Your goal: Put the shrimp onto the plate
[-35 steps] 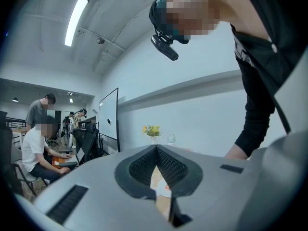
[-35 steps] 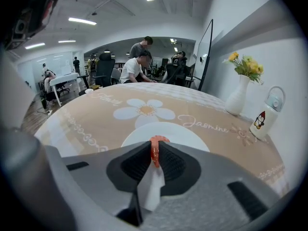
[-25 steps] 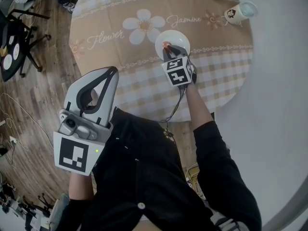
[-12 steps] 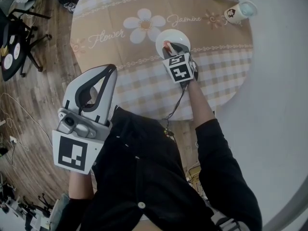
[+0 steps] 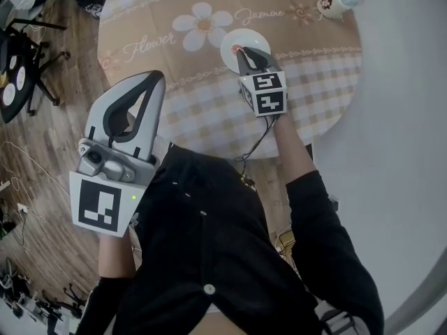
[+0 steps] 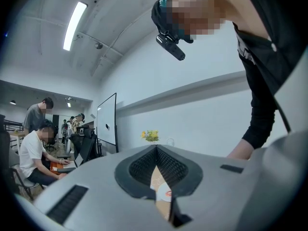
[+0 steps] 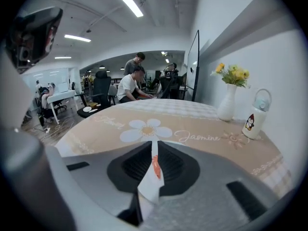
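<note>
The small orange shrimp lies on the white plate on the round table. My right gripper hovers just above the plate's near side, tilted down. Its jaws have just been closing and now stand shut, with nothing between them. In the right gripper view the fingertips meet at the right gripper, and the shrimp shows on the plate through the slit below. My left gripper is held level beside the person's body, off the table. It is shut and empty, as the left gripper shows in its own view.
A beige flowered cloth covers the table. A white penguin cup stands at the far right, and beside that cup is a vase of yellow flowers. An office chair stands on the wooden floor at left. People sit at desks beyond.
My right gripper has lifted off the plate, and the shrimp stays on the plate. The left gripper has kept its place.
</note>
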`<action>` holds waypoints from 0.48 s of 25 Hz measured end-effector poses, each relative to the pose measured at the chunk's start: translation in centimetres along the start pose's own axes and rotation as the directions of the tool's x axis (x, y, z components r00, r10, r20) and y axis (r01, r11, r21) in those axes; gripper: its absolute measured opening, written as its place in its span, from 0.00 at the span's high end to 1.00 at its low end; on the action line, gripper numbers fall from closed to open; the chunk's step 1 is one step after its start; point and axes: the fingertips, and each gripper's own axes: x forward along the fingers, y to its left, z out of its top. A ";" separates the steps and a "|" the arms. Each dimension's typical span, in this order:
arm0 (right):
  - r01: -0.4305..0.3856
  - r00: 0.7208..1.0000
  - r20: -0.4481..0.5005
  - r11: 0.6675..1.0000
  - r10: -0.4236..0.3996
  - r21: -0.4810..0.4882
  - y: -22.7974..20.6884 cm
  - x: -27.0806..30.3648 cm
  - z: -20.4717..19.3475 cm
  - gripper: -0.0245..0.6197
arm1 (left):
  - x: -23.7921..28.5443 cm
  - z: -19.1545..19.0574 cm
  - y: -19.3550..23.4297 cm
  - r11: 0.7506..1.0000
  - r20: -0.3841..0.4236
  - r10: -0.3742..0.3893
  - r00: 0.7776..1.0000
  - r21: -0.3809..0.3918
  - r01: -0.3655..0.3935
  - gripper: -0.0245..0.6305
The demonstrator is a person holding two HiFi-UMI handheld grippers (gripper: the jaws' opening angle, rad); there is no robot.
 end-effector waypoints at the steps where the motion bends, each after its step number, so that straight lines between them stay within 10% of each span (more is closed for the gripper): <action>1: 0.006 1.000 0.026 1.000 -0.006 0.024 -0.1 -0.6 0.6 0.93 | 0.0 0.1 -0.1 1.000 0.005 -0.007 1.000 0.002 0.007 0.96; 12: 0.022 0.984 0.172 0.990 -0.047 0.143 0.7 -6.9 3.9 0.96 | 0.2 1.4 -1.8 0.997 0.036 -0.077 0.996 0.021 0.076 0.96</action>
